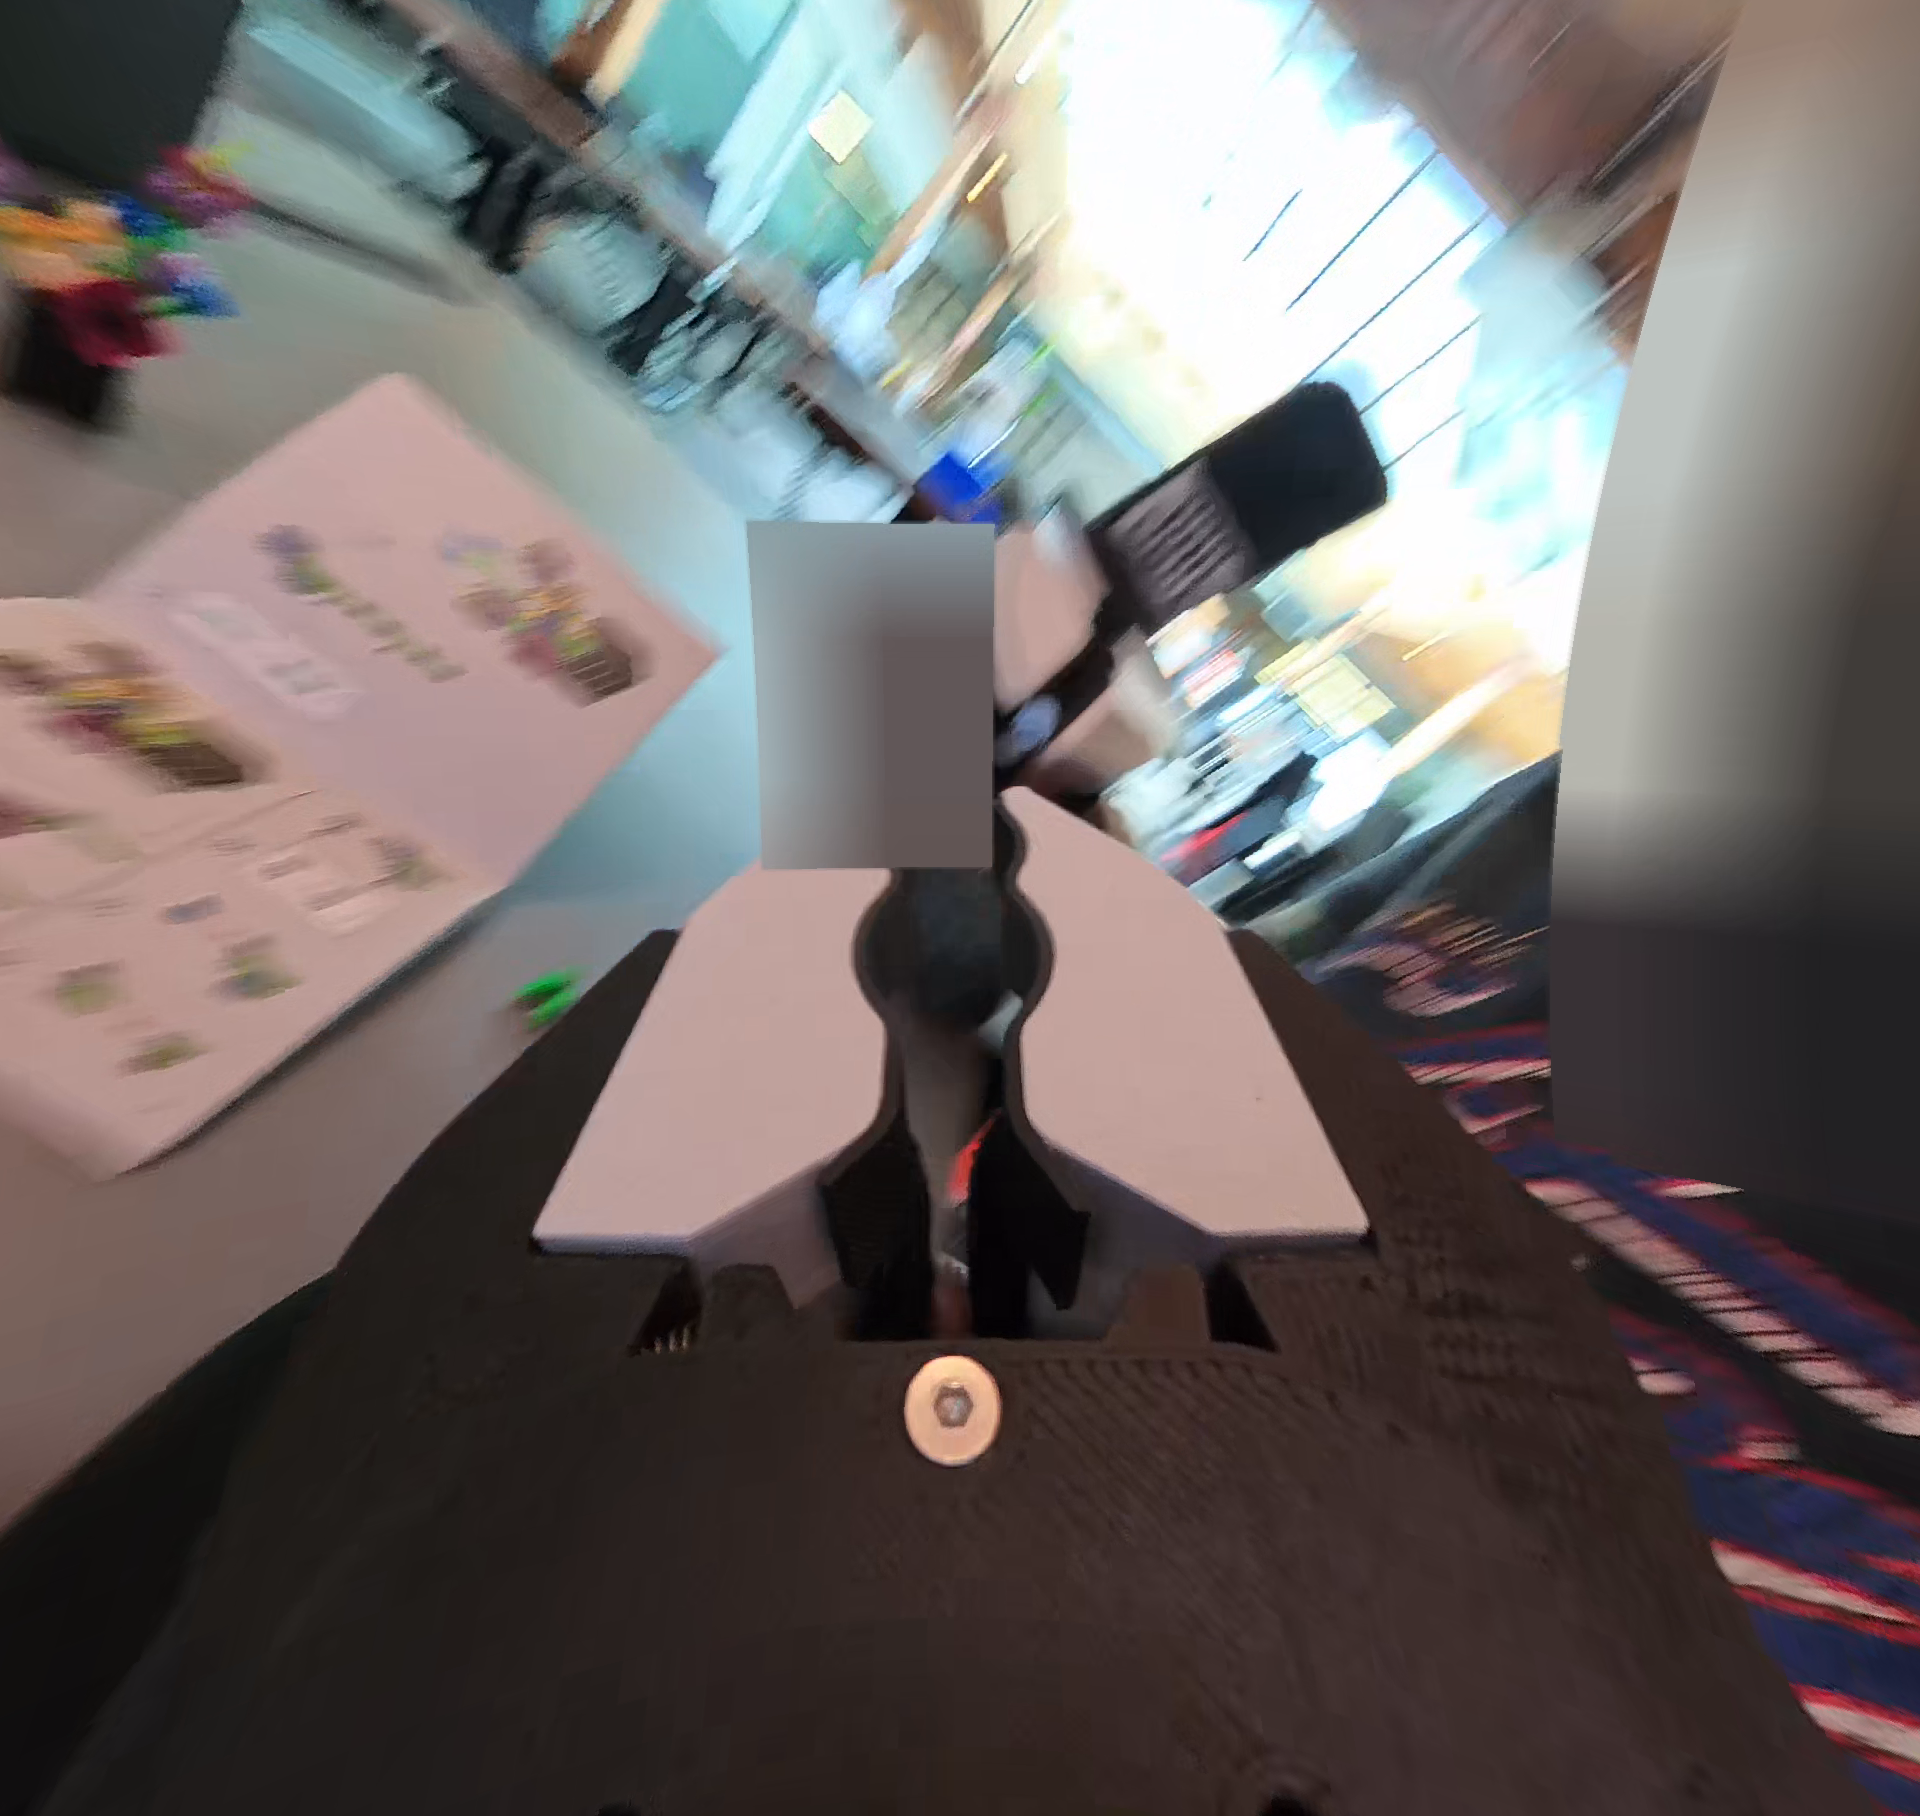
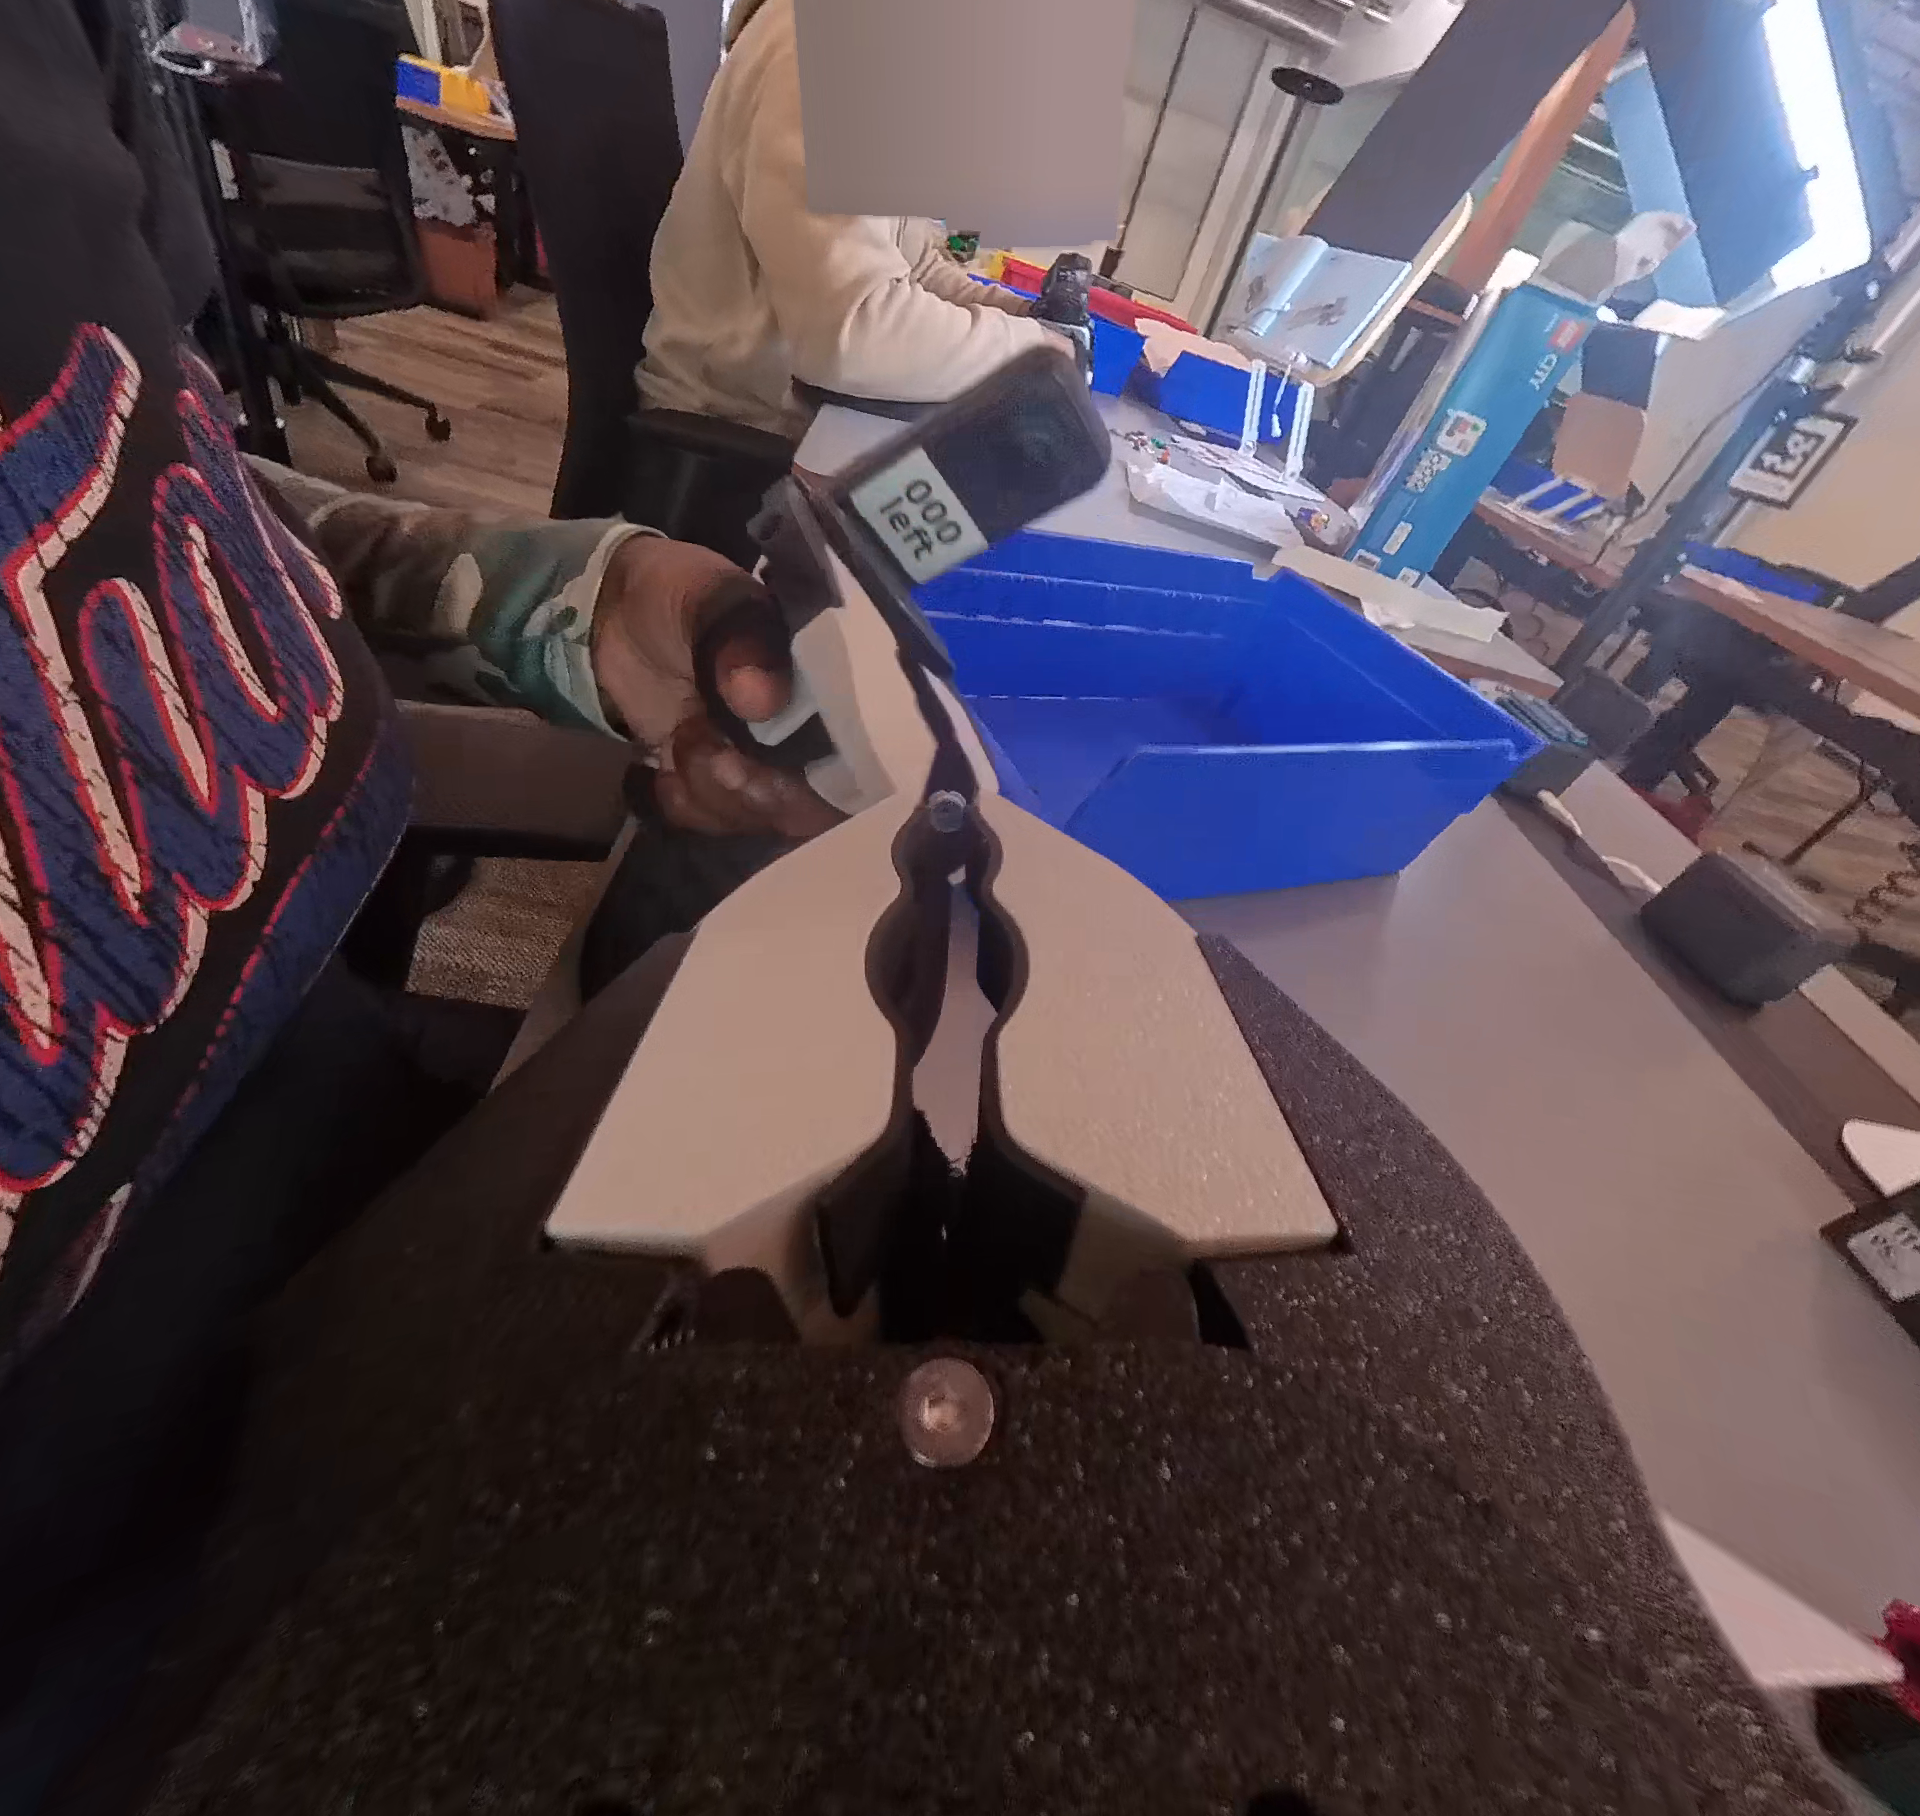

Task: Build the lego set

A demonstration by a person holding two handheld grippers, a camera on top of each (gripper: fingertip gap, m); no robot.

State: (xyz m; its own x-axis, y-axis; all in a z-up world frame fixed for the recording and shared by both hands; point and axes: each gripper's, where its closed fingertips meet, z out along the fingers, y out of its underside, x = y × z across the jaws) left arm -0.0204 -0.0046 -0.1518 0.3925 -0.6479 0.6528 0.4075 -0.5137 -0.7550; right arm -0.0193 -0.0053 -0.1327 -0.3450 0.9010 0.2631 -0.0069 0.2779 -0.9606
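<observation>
Pressing together at their tips, the white fingers (image 2: 1122, 1039) of the right gripper (image 2: 951, 831) are seen clenched, with a small bluish piece (image 2: 943, 810) just at the tips; whether it is gripped cannot be told. Beyond them, the left gripper (image 2: 831, 717) is held in a hand (image 2: 675, 644), and a blue bin (image 2: 1247, 717) stands on the grey table (image 2: 1507, 1039).

In the blurred left wrist view, the left gripper (image 1: 1003, 821) is shown with its fingers (image 1: 1143, 1018) nearly closed at the tips, which are partly hidden by a blur patch; nothing gripped can be made out. To the left, an open instruction booklet (image 1: 312, 727) lies on the table, a small green lego piece (image 1: 545, 992) beside it, and a built lego flower bouquet (image 1: 114, 260) stands farther back.
</observation>
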